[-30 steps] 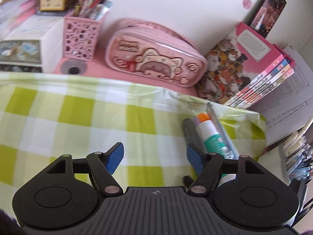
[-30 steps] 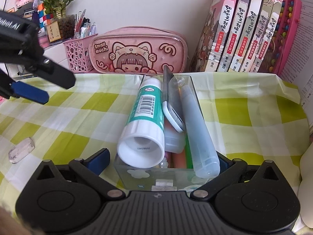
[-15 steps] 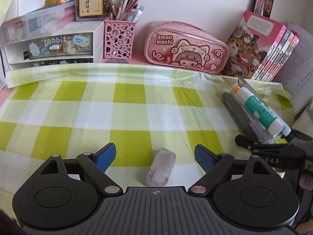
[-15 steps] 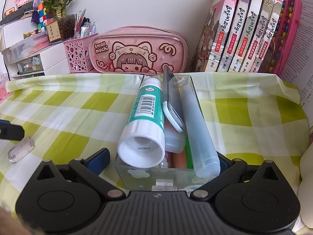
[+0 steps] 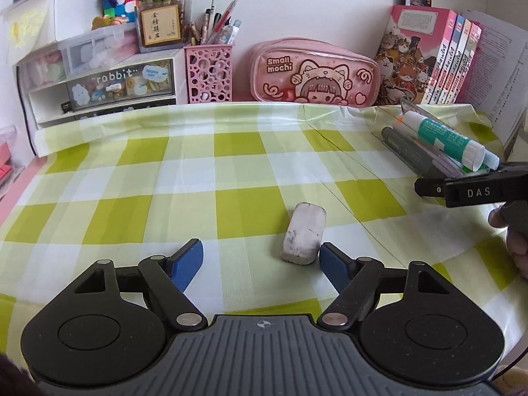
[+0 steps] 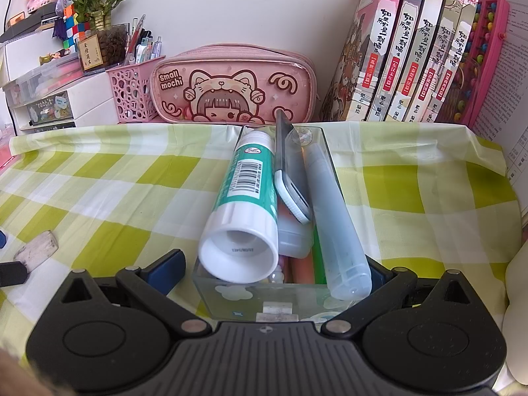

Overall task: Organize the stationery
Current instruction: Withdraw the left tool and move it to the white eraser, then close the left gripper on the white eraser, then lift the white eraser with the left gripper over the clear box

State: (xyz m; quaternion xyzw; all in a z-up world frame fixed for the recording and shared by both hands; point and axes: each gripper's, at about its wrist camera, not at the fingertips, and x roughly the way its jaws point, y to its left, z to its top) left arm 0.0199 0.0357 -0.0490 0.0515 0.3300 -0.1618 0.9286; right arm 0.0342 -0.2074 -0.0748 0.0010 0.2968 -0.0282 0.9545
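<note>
A smudged white eraser [image 5: 303, 234] lies on the green-checked cloth [image 5: 165, 178]. My left gripper [image 5: 260, 257] hangs low over it and its jaws are closing. The eraser's near end sits between the pads, close to the right pad, and nothing presses on it. In the right wrist view the eraser [image 6: 34, 250] shows at the far left. My right gripper [image 6: 274, 270] clamps the near end of a tilted clear box [image 6: 260, 300]. A green-and-white glue stick [image 6: 244, 198], a pale tube and pens stick out of the box. Its right pad is hidden behind the box.
Along the back wall stand a pink pencil case [image 5: 313, 72], a pink pen basket [image 5: 208, 69], a white drawer unit [image 5: 99, 89] and a row of books [image 5: 439, 59]. A person's hand [image 5: 514, 244] holds the right gripper at the right edge.
My left gripper swung left and down, away from the clear box, until the eraser came between its fingers. The right gripper and the box have not moved.
</note>
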